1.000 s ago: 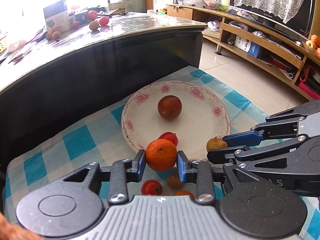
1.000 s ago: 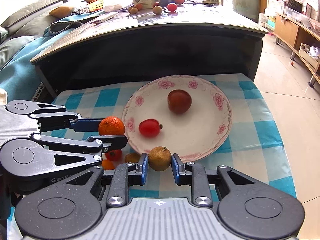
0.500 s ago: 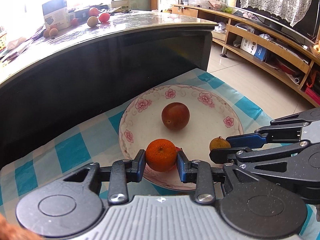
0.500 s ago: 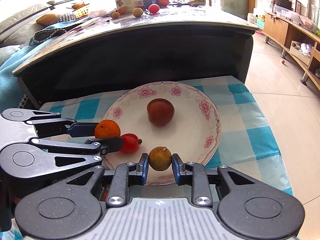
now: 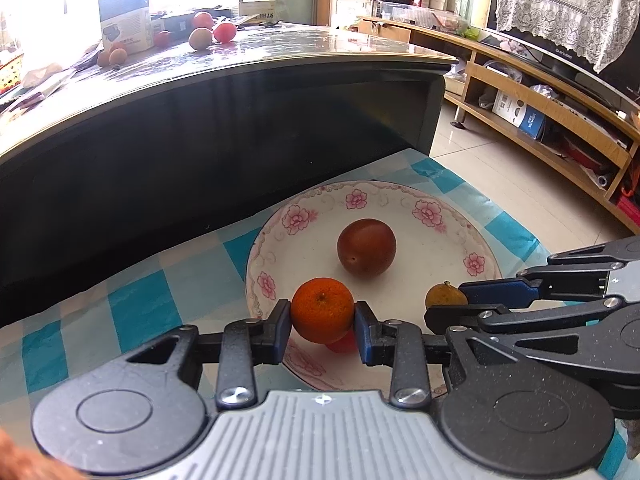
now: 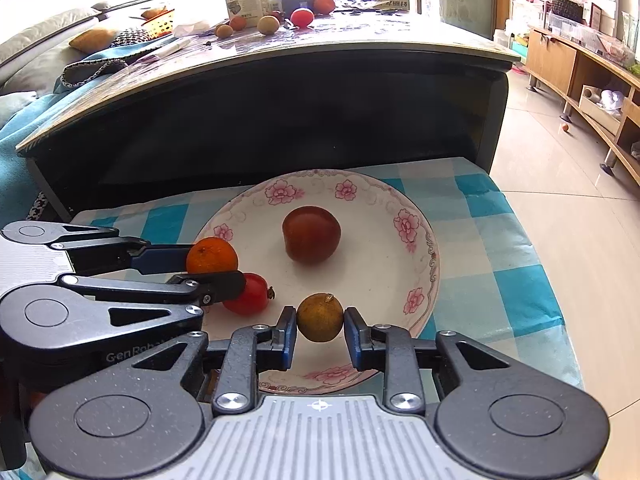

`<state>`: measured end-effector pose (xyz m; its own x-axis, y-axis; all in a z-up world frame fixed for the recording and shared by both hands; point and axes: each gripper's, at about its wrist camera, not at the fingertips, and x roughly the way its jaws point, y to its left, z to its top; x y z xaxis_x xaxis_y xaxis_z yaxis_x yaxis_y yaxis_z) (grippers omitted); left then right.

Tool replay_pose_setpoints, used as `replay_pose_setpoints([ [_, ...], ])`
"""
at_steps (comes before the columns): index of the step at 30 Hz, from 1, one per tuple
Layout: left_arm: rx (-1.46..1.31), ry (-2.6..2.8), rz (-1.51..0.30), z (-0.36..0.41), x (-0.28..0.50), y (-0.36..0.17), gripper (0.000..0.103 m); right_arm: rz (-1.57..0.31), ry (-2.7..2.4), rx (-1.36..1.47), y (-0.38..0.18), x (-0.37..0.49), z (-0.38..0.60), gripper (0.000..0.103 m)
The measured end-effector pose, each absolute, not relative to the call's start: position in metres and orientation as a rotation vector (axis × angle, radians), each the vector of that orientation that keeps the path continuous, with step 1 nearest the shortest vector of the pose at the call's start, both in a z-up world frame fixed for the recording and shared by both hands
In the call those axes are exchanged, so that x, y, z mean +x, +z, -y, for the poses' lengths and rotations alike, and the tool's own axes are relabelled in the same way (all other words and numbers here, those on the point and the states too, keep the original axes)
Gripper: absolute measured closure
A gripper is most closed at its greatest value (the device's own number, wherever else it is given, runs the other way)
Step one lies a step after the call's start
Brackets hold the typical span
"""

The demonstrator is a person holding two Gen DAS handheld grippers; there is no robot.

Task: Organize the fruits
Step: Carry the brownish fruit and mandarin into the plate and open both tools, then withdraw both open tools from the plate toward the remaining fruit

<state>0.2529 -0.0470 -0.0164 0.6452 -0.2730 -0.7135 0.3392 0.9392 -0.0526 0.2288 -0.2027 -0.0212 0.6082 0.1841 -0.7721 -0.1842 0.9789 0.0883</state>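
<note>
Over a flowered plate (image 6: 426,280) already holding a dark plum (image 6: 311,234) and a red fruit (image 6: 250,294), the left gripper (image 5: 322,330) clamps an orange (image 5: 322,310) and the right gripper (image 6: 320,330) a small brown fruit (image 6: 320,317), both unreleased.

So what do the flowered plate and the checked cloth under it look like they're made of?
Plate: likely glazed ceramic or porcelain, though melamine is possible. It is glossy white with printed pink flowers and a thin scrolled rim. Checked cloth: looks like a wipeable plastic or oilcloth sheet. It is smooth, faintly shiny and lies in soft wrinkles, with no weave visible.
</note>
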Motion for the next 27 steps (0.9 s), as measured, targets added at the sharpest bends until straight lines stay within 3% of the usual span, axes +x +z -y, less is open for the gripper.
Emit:
replay_pose_setpoints([
  [27,0.093,-0.319,-0.769,0.0425,0.2525,-0.0120,0.057,-0.874,0.213,0.007,-0.0137,0.2231,0.2040,0.080],
])
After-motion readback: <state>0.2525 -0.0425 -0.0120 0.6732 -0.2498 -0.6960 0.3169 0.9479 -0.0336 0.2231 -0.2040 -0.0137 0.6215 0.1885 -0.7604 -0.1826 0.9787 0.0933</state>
